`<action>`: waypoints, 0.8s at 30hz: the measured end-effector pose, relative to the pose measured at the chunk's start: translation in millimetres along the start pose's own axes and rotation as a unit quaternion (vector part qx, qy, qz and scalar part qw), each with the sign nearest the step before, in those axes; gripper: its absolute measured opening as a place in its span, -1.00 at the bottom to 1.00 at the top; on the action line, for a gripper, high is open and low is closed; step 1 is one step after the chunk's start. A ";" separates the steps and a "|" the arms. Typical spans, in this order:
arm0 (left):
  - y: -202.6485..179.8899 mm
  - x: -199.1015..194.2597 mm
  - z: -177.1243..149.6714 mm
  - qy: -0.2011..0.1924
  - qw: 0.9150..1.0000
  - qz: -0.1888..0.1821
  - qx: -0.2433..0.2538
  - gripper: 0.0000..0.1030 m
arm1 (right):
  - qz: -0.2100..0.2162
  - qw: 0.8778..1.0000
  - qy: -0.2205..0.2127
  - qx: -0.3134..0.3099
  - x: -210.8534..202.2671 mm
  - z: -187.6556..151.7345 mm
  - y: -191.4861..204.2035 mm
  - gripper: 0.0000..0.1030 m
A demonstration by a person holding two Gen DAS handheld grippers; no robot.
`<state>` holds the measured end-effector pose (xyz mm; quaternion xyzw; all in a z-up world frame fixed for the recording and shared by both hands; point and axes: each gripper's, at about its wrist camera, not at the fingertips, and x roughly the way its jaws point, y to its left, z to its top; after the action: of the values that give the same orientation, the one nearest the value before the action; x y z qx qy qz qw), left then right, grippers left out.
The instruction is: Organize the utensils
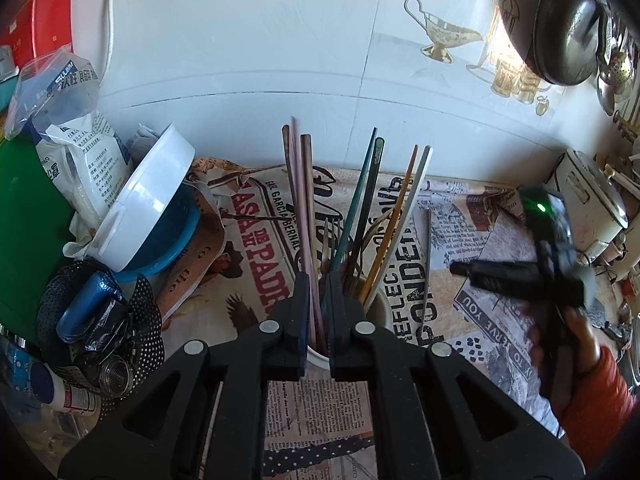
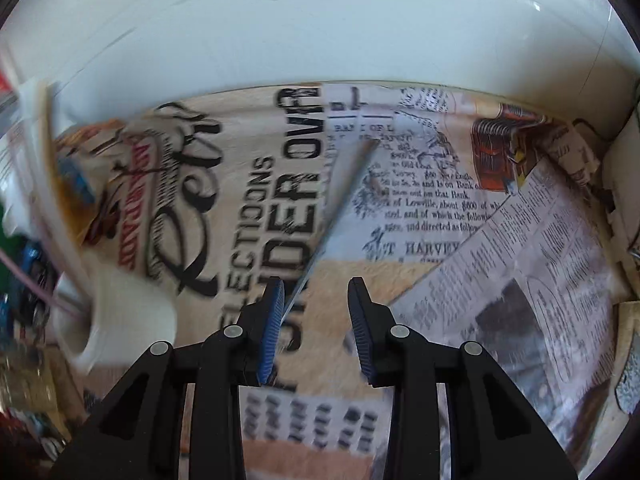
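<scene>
Right gripper [image 2: 316, 312] jaws apart, grey chopstick [image 2: 340, 192] flat, pointing away toward the wall

From here I find the white cup [image 2: 120, 312] motion-blurred in the right view; my left gripper [image 1: 319, 312] hides its rim.

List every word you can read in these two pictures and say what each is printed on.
"PONDER", "GARCIA BERNAL", "TO SERVE YOU": newsprint-pattern table cover, left wrist view.
"T HARVEY", "and directed as follo": same cover, right wrist view.
"SUJIAN": clear bag, uncertain.
White packet: Chinese print, too small to read.
</scene>
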<state>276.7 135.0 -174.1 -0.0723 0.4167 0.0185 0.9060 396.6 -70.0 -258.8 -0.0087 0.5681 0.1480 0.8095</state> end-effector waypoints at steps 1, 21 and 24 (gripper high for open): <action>0.2 -0.3 0.0 0.001 1.000 0.001 -0.001 -0.74 | -0.002 1.000 0.003 0.004 7.5 7.3 -3.4 -0.41; 62.5 -30.5 -6.7 -0.046 0.990 0.062 -0.117 0.12 | -0.076 0.995 0.013 -0.056 59.2 29.1 34.8 -0.85; 59.0 -31.9 -9.1 -0.044 0.991 0.061 -0.113 0.12 | -0.059 0.997 0.023 -0.053 52.1 21.5 43.6 -0.88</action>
<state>243.5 192.8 -162.6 -0.1479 0.3758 0.1240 0.9064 421.6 -12.4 -292.5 -0.0887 0.5761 0.1299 0.8021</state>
